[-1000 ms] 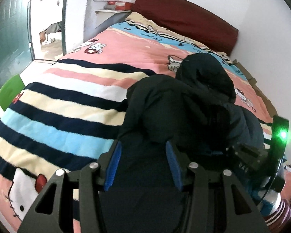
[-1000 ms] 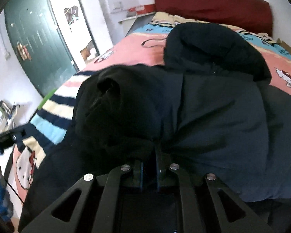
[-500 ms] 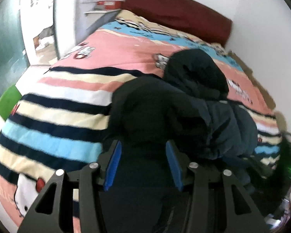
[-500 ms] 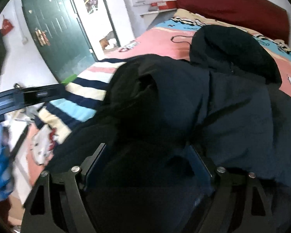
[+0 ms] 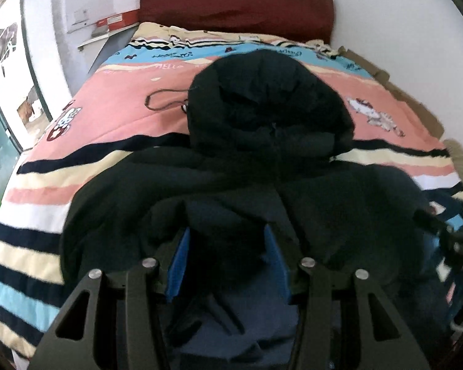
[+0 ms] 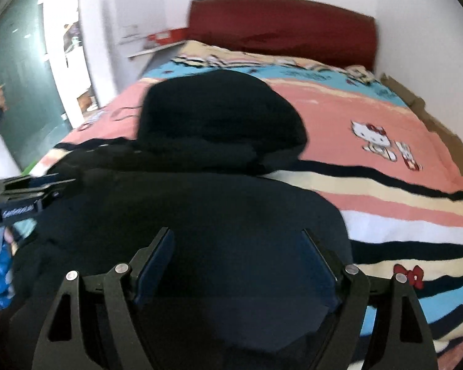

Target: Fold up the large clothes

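A sleeve fold is judged to be in hand on the black hooded jacket (image 5: 262, 160), which is spread on the bed (image 5: 114, 111). A bunch of its fabric is pinched by the left gripper (image 5: 228, 259). The right gripper (image 6: 236, 265), clamped a second ago, has just been opened; nothing is gripped. A fresh edge must be taken next.
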The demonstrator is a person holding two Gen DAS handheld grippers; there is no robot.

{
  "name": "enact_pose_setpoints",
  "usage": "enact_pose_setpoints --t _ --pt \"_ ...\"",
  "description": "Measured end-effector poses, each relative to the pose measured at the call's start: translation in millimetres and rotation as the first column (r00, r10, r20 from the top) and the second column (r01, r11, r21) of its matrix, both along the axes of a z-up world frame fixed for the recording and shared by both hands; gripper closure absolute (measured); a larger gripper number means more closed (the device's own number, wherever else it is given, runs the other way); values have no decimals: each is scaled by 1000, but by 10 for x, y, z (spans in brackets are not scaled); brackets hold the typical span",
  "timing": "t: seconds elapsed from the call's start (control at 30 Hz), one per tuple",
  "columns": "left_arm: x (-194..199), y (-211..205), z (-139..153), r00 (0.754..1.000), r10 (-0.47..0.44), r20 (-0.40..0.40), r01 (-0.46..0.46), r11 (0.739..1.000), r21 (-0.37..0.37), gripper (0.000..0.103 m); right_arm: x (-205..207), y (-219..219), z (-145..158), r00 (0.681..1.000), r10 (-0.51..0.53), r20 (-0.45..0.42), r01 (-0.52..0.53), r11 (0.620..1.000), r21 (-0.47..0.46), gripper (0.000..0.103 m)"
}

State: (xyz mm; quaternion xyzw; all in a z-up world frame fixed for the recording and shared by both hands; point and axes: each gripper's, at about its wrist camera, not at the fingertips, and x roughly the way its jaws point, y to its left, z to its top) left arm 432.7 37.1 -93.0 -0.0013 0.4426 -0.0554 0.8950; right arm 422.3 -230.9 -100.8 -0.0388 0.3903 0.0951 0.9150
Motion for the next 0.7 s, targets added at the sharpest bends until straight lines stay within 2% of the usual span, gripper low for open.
enact_pose_setpoints --t 0.13,0.23,0.37,0.43,0.53,0.7 --pt "105 -35 -228 1000 -31 -2 31 998 48 56 248 -142 -348 999 -28 -44 28 999 16 22" --pt "99 -89 -409 998 -62 -16 63 995 73 50 328 -129 -628 994 -17 -107 23 998 51 23" --pt "91 -101 -592 996 -76 -43 79 994 71 48 345 -113 -837 989 2 -150 8 998 65 19" --pt "87 -156 -625 994 -84 -66 91 990 109 48 373 -121 -893 985 9 -172 4 997 73 18" --pt "87 -205 -526 985 -112 -128 132 979 153 48 335 -131 -860 981 18 -193 -6 998 58 18" --pt "337 -83 -55 961 -164 -221 187 978 91 48 334 -401 -644 972 45 -233 -5 986 167 17"
